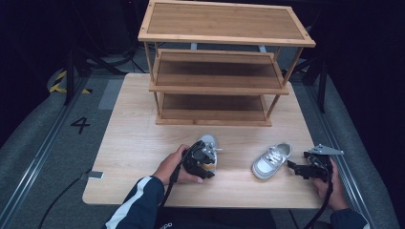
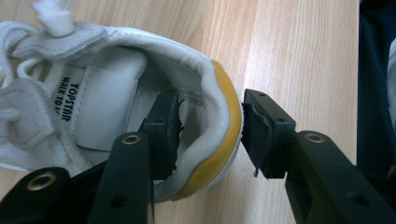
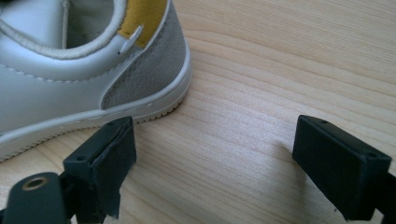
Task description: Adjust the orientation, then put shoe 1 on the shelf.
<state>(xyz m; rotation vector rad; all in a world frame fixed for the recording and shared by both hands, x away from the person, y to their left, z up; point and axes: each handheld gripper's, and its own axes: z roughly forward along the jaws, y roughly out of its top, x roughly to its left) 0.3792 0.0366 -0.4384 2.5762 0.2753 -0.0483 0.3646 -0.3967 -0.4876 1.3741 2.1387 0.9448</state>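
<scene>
The left gripper was clamped astride the heel collar of the left shoe, one pad inside, one outside. For a sound lift, that bite should be deepened. The right gripper, jaws spread and empty, waited at four o'clock of the right shoe.

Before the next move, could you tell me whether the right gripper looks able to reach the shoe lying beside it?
Probably yes: the right gripper stands open, with bare table between its fingers and the shoe's heel just ahead. Nothing lies between them.
</scene>
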